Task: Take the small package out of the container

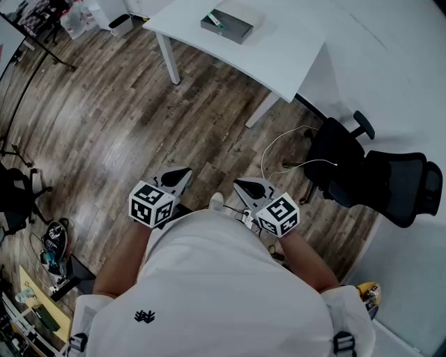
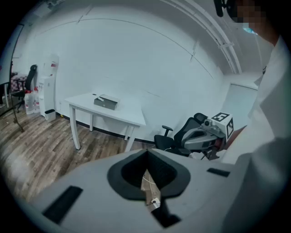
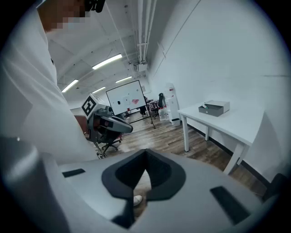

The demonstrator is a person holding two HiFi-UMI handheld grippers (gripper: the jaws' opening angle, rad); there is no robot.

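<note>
A grey open box, the container [image 1: 230, 21], lies on a white table [image 1: 279, 52] far ahead of me; it also shows as the container [image 2: 105, 101] and the container [image 3: 214, 108]. A small white and green thing [image 1: 214, 19] shows at its left end; I cannot make out more of it. My left gripper [image 1: 185, 172] and right gripper [image 1: 238, 183] are held close to my body above the wooden floor, well short of the table. Both are shut, the left gripper's [image 2: 147, 152] tips together and the right gripper's [image 3: 145, 152] too, with nothing between them.
Two black office chairs [image 1: 376, 174] stand to the right of me, near the wall. A white cable [image 1: 279, 150] trails over the floor by them. A water dispenser [image 2: 49, 86] is by the far wall. A whiteboard [image 3: 126, 98] and stands are at the left.
</note>
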